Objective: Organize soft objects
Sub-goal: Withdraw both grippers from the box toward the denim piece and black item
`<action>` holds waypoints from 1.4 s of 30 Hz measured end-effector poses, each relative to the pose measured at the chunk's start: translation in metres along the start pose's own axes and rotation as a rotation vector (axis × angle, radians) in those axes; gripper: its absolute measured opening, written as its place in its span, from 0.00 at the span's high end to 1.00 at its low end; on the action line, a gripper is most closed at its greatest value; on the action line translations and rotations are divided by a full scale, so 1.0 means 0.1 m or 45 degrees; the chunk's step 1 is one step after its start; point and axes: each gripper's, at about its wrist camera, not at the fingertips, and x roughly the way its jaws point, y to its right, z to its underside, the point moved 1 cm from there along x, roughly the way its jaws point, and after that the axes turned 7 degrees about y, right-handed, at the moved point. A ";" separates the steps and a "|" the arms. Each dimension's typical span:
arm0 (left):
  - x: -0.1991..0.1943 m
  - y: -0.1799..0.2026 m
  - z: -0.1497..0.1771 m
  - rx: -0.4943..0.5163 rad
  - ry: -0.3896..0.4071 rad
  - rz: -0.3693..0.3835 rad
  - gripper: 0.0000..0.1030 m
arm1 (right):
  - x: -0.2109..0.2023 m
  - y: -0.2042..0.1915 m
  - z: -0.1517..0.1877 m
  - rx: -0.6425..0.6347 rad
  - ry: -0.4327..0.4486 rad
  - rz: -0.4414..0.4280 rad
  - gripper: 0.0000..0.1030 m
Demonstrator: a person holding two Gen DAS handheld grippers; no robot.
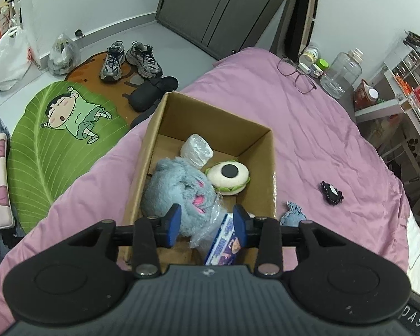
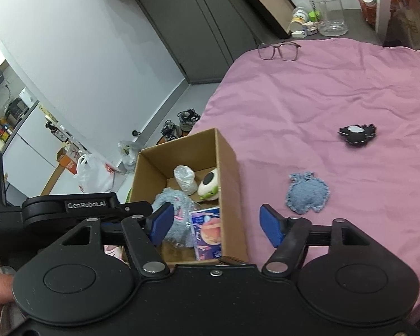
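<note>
Right wrist view shows the right gripper [image 2: 215,225] wide open, holding nothing, over the brown cardboard box [image 2: 226,165], so grabbing the flat blue denim plush [image 2: 308,196] looks next.

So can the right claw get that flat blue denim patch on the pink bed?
Probably yes. The right claw is open, and the blue denim patch lies uncovered on the pink bedspread beside the cardboard box.
</note>
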 end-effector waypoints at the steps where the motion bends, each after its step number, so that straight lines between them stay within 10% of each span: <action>1: -0.01 0.02 0.01 0.004 -0.003 0.000 0.57 | -0.02 0.02 0.00 -0.002 0.003 0.008 0.29; 27: -0.65 0.65 0.10 0.158 0.033 -0.008 0.37 | -0.66 0.58 -0.17 0.034 0.137 0.066 0.00; 42: -0.76 1.06 0.22 0.227 0.069 0.024 0.27 | -0.91 0.81 -0.21 0.027 0.205 0.067 0.00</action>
